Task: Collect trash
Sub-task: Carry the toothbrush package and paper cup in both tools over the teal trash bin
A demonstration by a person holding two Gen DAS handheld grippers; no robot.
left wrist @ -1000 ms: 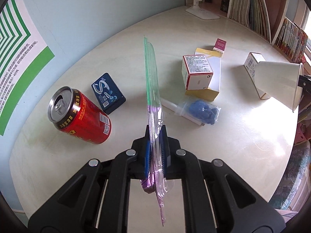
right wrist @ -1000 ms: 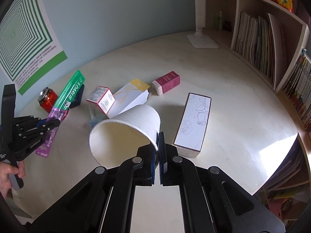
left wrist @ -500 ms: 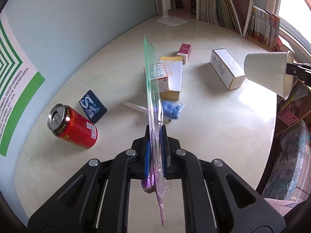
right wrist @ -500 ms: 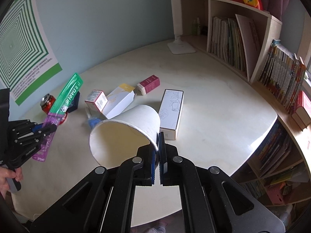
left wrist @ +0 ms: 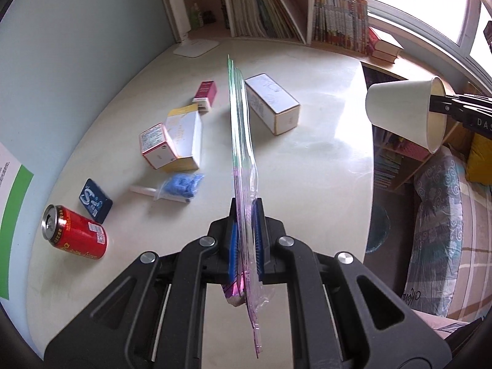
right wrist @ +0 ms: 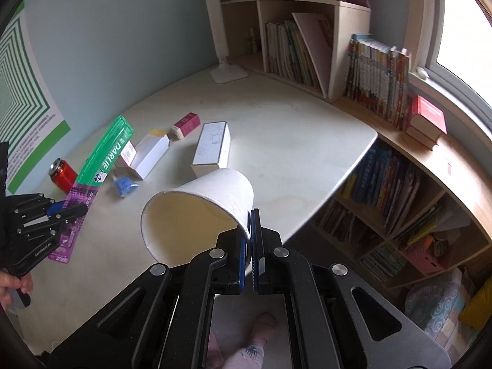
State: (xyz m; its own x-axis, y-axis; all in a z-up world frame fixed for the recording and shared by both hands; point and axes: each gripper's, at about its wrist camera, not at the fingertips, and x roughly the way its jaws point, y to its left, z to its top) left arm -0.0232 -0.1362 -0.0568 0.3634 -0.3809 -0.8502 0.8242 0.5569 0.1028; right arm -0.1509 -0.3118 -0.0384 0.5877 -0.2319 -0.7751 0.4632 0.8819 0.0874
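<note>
Item 1: left hand-held gripper point(left wrist: 245, 240), closed on a flat toothbrush blister pack point(left wrist: 241, 153) with a green upper end and purple lower end, held edge-on above the bench point(left wrist: 323, 166); the right wrist view shows the same pack point(right wrist: 104, 156) lettered "DARLIE". Item 2: right hand-held gripper point(right wrist: 249, 246), clamped on the rim of a white paper cup point(right wrist: 196, 212), one finger inside the wall and one outside, the cup tipped on its side and held beyond the bench edge. Items lying on the bench: red drink can point(left wrist: 73, 236) on its side at the left; dark blue tin point(left wrist: 94, 201) just beside it; clear bag of blue material point(left wrist: 183, 184); small red-and-white box point(left wrist: 156, 146) touching a yellow-and-white carton point(left wrist: 186, 138); small maroon box point(left wrist: 205, 92); long white box point(left wrist: 272, 103) to the right. Surroundings: white lamp base point(left wrist: 196, 47) at the far end; bookshelf point(right wrist: 307, 49) along the wall.
</note>
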